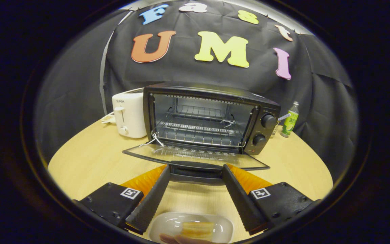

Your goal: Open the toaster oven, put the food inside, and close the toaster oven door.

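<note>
Currently gripper (196,176) released, fingers wide apart at oven door (195,156) handle (196,170); door fully down. Dish (191,229) w/ food (197,228), maybe bread, at 6 o'clock btwn fingers.

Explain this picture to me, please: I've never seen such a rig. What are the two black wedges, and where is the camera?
The camera rides on a handheld gripper and looks forward along its two black fingers, the wedges you see. The jaws are open and hold nothing; the handle of the toaster oven door lies between their tips. The toaster oven stands on a round wooden table, door folded down, racks bare. Left of it stands a white toaster, right of it a green bottle. Near the camera, between the fingers, a white dish holds a yellowish piece of food; a fingertip touches its near edge.
</note>
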Demonstrator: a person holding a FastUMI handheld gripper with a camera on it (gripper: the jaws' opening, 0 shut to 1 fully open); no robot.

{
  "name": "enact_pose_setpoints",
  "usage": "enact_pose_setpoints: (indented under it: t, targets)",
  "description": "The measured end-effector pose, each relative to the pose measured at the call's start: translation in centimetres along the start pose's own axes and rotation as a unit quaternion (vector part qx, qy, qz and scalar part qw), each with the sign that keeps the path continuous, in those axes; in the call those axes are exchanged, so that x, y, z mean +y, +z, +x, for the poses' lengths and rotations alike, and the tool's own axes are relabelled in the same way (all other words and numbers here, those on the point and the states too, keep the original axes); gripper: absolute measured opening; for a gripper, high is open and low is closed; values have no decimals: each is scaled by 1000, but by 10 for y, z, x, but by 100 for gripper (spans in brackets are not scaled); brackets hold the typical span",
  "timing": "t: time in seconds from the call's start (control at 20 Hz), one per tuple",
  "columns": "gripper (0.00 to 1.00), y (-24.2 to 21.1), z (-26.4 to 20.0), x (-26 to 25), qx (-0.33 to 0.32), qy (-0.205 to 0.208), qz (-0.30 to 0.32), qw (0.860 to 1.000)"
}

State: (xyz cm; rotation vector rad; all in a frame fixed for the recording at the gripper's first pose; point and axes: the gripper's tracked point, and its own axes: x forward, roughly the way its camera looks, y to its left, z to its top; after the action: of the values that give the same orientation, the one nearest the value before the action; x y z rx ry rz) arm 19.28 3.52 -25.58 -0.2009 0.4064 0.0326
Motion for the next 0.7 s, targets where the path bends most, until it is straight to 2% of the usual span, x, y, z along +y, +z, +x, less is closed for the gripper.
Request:
enact_pose_setpoints:
  t: [0.2, 0.4, 0.45, 0.7]
  targets:
    - [100, -19, 2, 3, 38, -9, 5, 999]
    - [100, -52, 7, 6, 107, 2, 28, 994]
    - [100, -43, 11, 8, 83, 4, 28, 996]
    - [100, -59, 4, 3, 114, 11, 46, 992]
